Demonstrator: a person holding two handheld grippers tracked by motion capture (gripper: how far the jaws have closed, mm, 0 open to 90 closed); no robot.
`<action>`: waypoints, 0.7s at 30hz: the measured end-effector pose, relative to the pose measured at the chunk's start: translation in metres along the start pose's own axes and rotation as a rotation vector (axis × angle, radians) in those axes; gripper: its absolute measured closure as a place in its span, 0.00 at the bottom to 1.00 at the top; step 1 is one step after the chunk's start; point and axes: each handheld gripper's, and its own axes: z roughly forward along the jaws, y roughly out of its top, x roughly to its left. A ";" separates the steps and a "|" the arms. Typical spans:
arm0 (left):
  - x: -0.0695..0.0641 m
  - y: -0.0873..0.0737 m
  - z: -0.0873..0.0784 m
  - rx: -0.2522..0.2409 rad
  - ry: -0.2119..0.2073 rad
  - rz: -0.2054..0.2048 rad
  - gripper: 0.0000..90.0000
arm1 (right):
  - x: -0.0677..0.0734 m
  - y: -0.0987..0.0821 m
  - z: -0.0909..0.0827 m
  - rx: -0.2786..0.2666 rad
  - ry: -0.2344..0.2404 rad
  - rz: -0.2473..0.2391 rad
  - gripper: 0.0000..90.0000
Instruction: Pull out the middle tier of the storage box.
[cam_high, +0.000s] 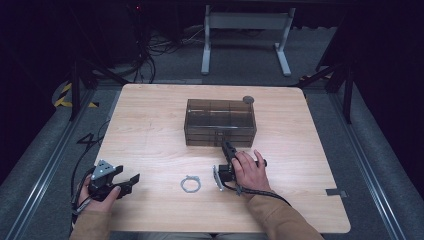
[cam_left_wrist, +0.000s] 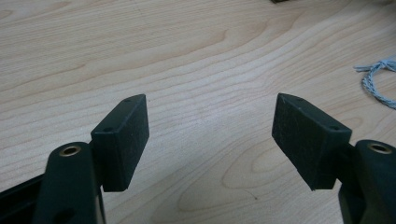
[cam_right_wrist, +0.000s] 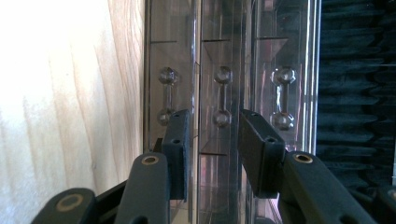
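Smoky clear three-drawer box (cam_high: 220, 122) sat on the wooden table (cam_high: 150, 130), toward its far middle. Small dark round disc (cam_high: 248, 99) rested at the box's far right top corner. Right gripper (cam_high: 229, 150) was held by the right hand (cam_high: 248, 169) just in front of the box, turned on its side and aimed at the drawer fronts. In the right gripper view, jaws stood part-way apart on either side of the middle drawer's handle (cam_right_wrist: 222, 95), not yet pinching it; contact unclear. Small loop of grey cord (cam_high: 190, 184) lay nearer the person than the box, well apart from it. Left gripper (cam_high: 131, 181), far to the box's near left by the table edge, was held by the left hand (cam_high: 97, 192) with jaws spread wide, empty, over bare wood.
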 end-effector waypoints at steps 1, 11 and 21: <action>0.000 -0.001 0.000 -0.001 0.003 0.004 0.31 | 0.000 0.001 0.001 -0.002 -0.001 -0.002 0.73; 0.001 -0.008 -0.011 -0.003 0.029 -0.004 0.32 | -0.002 0.009 0.009 -0.008 -0.023 -0.007 0.75; 0.003 -0.012 -0.015 -0.005 0.037 -0.019 0.32 | -0.002 0.012 0.014 0.005 -0.045 -0.041 0.82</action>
